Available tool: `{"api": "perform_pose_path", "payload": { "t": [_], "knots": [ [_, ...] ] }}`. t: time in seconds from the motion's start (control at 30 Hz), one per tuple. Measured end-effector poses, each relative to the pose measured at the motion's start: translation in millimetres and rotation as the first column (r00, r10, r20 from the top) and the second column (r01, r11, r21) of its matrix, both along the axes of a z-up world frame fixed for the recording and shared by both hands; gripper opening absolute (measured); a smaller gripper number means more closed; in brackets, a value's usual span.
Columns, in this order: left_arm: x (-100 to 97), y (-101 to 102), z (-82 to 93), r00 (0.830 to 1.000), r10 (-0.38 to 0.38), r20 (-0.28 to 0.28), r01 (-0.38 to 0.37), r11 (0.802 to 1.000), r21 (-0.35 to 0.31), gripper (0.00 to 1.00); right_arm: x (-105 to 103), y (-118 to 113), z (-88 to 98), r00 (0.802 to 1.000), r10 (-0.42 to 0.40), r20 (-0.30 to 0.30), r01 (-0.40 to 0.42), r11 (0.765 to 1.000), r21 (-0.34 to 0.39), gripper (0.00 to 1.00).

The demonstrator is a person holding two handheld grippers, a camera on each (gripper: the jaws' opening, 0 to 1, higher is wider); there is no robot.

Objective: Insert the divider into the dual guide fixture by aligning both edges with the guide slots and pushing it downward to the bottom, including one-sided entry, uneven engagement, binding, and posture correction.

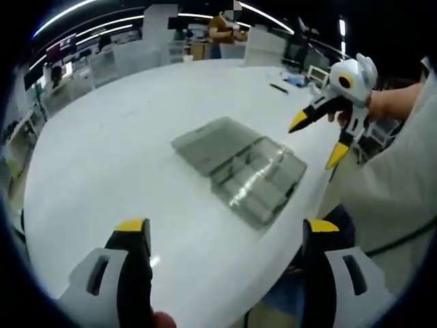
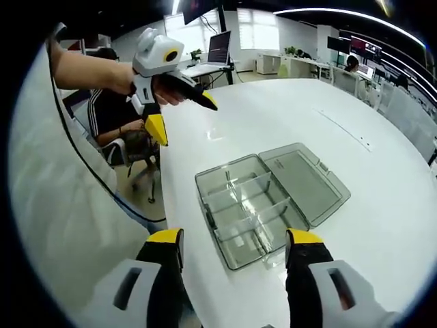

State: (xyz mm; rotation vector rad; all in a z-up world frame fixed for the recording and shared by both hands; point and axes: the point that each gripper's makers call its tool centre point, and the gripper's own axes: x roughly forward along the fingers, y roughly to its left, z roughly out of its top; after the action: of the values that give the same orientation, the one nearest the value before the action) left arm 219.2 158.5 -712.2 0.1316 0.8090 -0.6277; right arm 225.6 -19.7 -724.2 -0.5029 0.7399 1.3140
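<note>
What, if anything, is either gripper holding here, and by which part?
Nothing. The left gripper and the right gripper are both open and empty, above the table, apart from the clear box, whose lid lies open.

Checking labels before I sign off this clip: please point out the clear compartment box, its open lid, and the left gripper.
clear compartment box point(image 2: 249, 219), right gripper view, on an inner divider wall.
open lid point(image 2: 307, 179), right gripper view, on the flat panel.
left gripper point(image 2: 183, 113), right gripper view, between its yellow fingertips.

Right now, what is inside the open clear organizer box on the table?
The clear organizer box holds transparent dividers splitting it into compartments, which look empty. Its lid lies open flat beside it. Glare hides whether small parts lie on the bottom. Both grippers hover clear of it.
</note>
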Motion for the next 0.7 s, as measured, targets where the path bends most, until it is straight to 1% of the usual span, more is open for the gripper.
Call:
{"api": "perform_pose_path", "payload": {
  "t": [0.3,0.57,0.7],
  "knots": [
    [-0.7,20,-6.8,1.0,0.018,-0.01,-0.017,1.0,0.023,0.87,0,2,1.0,1.0,-0.001,0.001,0.001,1.0,-0.003,0.58],
    [0.2,29,-10.6,1.0,0.019,-0.016,-0.018,0.999,0.036,0.85,3,4,1.3,1.0,-0.004,0.002,0.004,1.0,-0.005,0.58],
    [-0.2,37,-14.1,1.0,0.015,-0.022,-0.013,0.999,0.051,0.84,3,5,1.4,1.0,-0.003,0.0,0.003,1.0,-0.005,0.58]
  ]
}}
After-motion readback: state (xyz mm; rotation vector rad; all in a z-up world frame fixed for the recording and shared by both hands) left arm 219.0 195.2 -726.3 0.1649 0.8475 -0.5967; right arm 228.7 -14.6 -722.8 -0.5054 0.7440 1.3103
